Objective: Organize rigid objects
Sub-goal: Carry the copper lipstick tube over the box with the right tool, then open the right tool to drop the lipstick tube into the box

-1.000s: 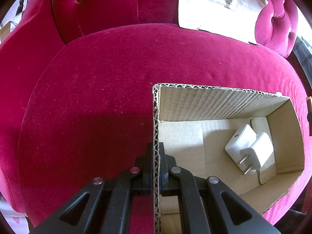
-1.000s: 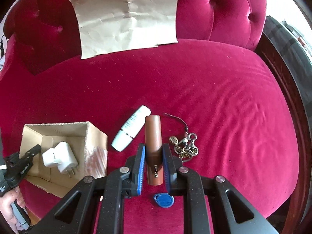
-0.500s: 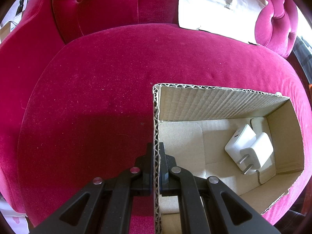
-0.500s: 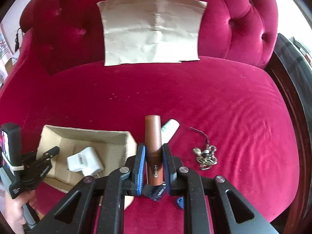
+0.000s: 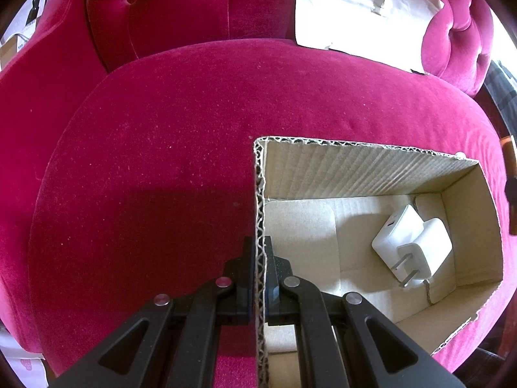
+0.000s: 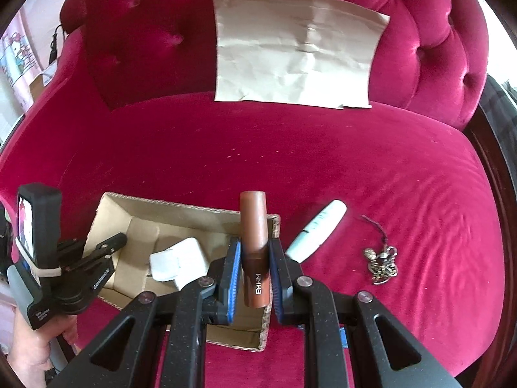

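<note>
An open cardboard box [image 5: 355, 165] [image 6: 110, 213] sits on the crimson velvet sofa seat. Two white plug chargers [image 5: 410, 245] [image 6: 181, 262] lie inside it. My left gripper [image 5: 257, 252] is shut on the box's left wall, one finger inside and one outside; in the right wrist view that gripper [image 6: 113, 242] shows at the box's left end. My right gripper [image 6: 253, 252] is shut on a brown tube [image 6: 255, 236] lettered EMMM, held above the box's right end. A white tube [image 6: 318, 229] and a metal keychain [image 6: 381, 263] lie on the seat to the right.
A sheet of brown paper [image 6: 297, 48] [image 5: 362, 16] leans on the tufted backrest. A person's hand [image 6: 35, 352] holds the left gripper's handle at the lower left. The sofa's dark wooden edge [image 6: 494, 168] runs down the right side.
My right gripper has carried the brown tube leftward from above the seat to over the box's right end. The white tube and keychain now lie to its right. The left gripper has stayed put.
</note>
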`<action>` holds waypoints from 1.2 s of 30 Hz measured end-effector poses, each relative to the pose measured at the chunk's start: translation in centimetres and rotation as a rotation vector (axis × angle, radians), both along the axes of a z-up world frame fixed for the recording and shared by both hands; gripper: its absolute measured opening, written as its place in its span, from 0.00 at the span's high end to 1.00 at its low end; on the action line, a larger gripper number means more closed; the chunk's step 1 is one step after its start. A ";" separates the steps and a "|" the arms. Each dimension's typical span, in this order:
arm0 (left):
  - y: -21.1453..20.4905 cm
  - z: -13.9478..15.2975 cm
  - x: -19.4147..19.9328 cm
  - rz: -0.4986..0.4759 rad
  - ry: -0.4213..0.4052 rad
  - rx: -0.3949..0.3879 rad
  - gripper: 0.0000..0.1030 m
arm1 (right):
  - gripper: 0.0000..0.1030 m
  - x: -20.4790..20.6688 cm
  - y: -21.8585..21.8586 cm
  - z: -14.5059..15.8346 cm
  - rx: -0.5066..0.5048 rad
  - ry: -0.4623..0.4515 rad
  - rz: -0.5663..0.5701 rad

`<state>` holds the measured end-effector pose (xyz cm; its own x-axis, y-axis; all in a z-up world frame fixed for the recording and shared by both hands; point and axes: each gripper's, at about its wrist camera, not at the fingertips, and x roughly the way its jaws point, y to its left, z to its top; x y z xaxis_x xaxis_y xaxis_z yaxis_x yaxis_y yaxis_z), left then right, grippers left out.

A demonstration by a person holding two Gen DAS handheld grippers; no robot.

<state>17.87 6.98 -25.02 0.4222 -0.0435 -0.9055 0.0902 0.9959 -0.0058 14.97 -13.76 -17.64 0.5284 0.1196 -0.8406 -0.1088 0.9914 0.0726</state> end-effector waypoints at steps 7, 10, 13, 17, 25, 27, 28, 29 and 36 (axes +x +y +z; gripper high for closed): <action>0.0 0.0 0.0 -0.004 -0.001 0.002 0.97 | 0.83 0.0 2.4 -1.1 0.001 0.025 0.048; 0.1 0.0 -0.1 -0.003 0.000 -0.002 0.97 | 0.83 0.1 3.1 -1.5 0.003 0.040 0.061; 0.2 0.0 -0.1 -0.005 -0.001 -0.003 0.97 | 0.83 0.2 3.8 -1.8 0.006 0.056 0.072; 0.2 0.0 -0.2 -0.010 -0.004 0.001 0.97 | 0.83 0.3 4.6 -2.3 0.001 0.076 0.084; 0.3 0.0 -0.1 -0.010 -0.003 -0.003 0.97 | 0.83 0.3 5.3 -2.9 0.014 0.098 0.106; 0.3 0.0 -0.1 -0.010 -0.003 -0.003 0.97 | 0.83 0.3 5.4 -3.1 0.014 0.103 0.110; 0.3 0.0 -0.1 -0.010 -0.003 -0.002 0.97 | 0.83 0.3 5.4 -3.1 0.017 0.103 0.111; 0.3 0.0 -0.1 -0.010 -0.003 -0.001 0.97 | 0.82 0.3 5.5 -3.1 0.021 0.103 0.113; 0.1 0.0 -0.1 -0.010 -0.004 -0.001 0.97 | 0.22 0.5 5.2 -3.0 0.029 0.081 0.094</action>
